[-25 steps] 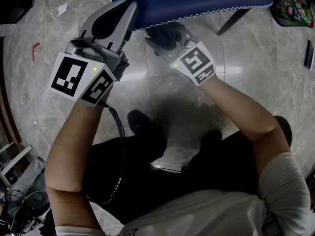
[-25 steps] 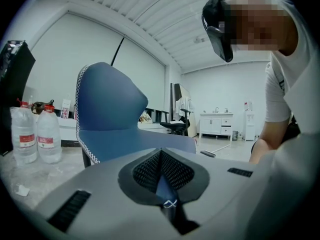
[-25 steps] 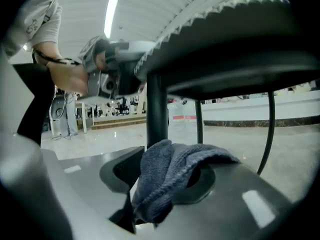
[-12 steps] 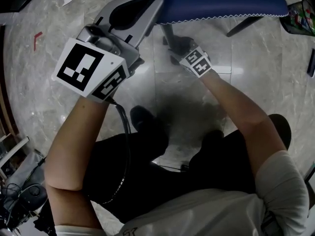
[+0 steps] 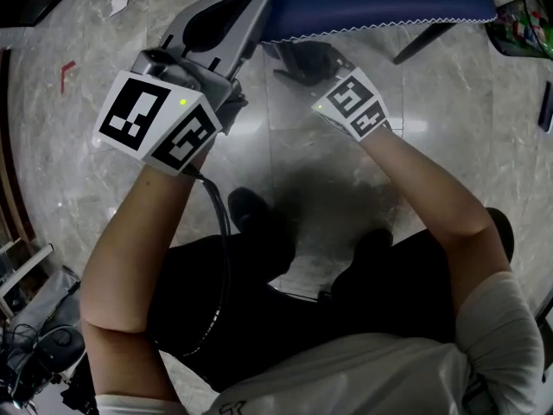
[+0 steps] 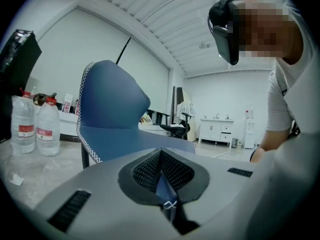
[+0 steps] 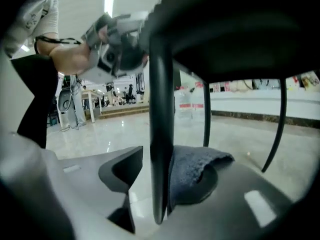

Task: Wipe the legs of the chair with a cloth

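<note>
Right gripper has come back up since half a second ago, its marker cube larger in the head view; left gripper has shifted slightly leftward. Item: slim black metal chair leg, upright beneath the blue upholstered chair seat, standing between the right jaws, which are closed lightly round it with the grey fleecy cloth pressed to its right side. Left jaws are pinched together on the seat's stitched edge. Handling, judged: cloth soft, limp, prone to bunching; leg stiff, smooth, likely slippery; chair probably light on the polished marble floor, so steady it by the seat and clamp the leg gently at mid-length
</note>
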The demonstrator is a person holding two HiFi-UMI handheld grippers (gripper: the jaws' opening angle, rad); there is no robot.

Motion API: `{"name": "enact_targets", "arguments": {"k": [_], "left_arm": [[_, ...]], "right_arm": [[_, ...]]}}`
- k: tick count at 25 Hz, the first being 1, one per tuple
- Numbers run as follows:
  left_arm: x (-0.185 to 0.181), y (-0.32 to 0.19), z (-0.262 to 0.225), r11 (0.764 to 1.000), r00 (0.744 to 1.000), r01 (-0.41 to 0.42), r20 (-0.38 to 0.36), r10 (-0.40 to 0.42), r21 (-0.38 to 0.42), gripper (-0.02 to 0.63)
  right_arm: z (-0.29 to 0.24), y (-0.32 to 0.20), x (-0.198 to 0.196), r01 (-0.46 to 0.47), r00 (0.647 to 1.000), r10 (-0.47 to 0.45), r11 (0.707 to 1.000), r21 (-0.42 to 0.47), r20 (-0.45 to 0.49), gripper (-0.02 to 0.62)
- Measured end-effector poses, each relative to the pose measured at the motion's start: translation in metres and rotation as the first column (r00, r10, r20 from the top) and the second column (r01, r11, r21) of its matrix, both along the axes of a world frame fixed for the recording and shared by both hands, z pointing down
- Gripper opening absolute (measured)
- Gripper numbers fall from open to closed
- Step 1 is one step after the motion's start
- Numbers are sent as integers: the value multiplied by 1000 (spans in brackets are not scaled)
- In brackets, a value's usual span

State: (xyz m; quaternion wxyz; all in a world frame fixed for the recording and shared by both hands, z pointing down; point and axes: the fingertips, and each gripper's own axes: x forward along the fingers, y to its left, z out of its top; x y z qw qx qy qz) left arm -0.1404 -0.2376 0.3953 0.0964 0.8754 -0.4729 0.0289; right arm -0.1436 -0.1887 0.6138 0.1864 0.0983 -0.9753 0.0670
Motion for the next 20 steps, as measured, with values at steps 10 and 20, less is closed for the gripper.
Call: {"name": "enact_targets", "arguments": {"k": [10,20], "left_arm": [[0,1,-1,1000,1000,24,5,-24,-18,6],[3,1,0,1000,1000,-10,18,10,-9,6]], "right_arm": [[-114,-6,0,-44,976,28,996,71,218,164],[67,10,10,-35,998,31,997,-64,-61,164]]}}
